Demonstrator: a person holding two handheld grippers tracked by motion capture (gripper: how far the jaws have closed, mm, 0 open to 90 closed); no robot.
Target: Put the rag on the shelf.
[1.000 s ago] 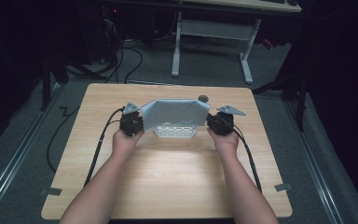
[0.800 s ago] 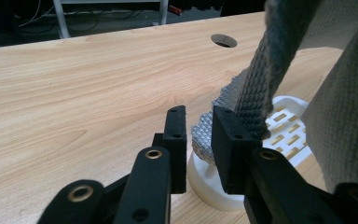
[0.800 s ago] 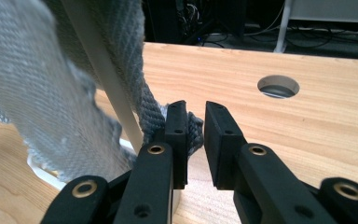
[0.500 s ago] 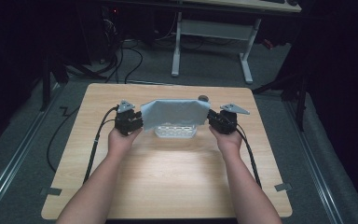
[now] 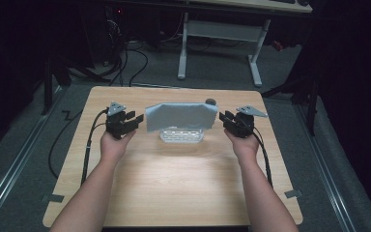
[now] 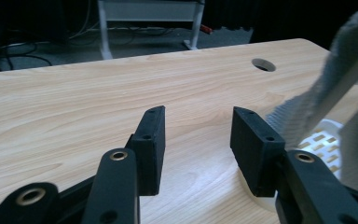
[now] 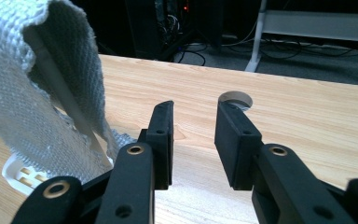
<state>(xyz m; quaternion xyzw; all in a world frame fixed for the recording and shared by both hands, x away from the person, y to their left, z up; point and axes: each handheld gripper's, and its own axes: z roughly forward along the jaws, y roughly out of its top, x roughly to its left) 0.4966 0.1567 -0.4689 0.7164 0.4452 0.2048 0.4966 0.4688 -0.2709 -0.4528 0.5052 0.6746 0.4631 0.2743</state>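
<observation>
A grey woven cloth (image 5: 181, 116) hangs draped over a small white slotted rack (image 5: 181, 137) at the middle back of the table. In the right gripper view the cloth (image 7: 28, 93) lies over a white bar above the rack's base (image 7: 21, 176). My left gripper (image 5: 136, 118) stands just left of the cloth. Its jaws (image 6: 198, 126) have just been opening, and nothing is between them; the cloth (image 6: 326, 93) is off to their right. My right gripper (image 5: 223, 118) stands just right of the cloth, its jaws (image 7: 193, 119) likewise just opened and empty.
The wooden table (image 5: 174, 188) has a round cable hole (image 5: 210, 101) behind the cloth. Bare wood lies in front of the rack, between the person's forearms. Beyond the table's far edge are a desk frame (image 5: 220, 34) and cables on the floor.
Both grippers have let go of the cloth's ends and drawn apart, left gripper to the left, right gripper to the right. The cloth now hangs on the rack by itself.
</observation>
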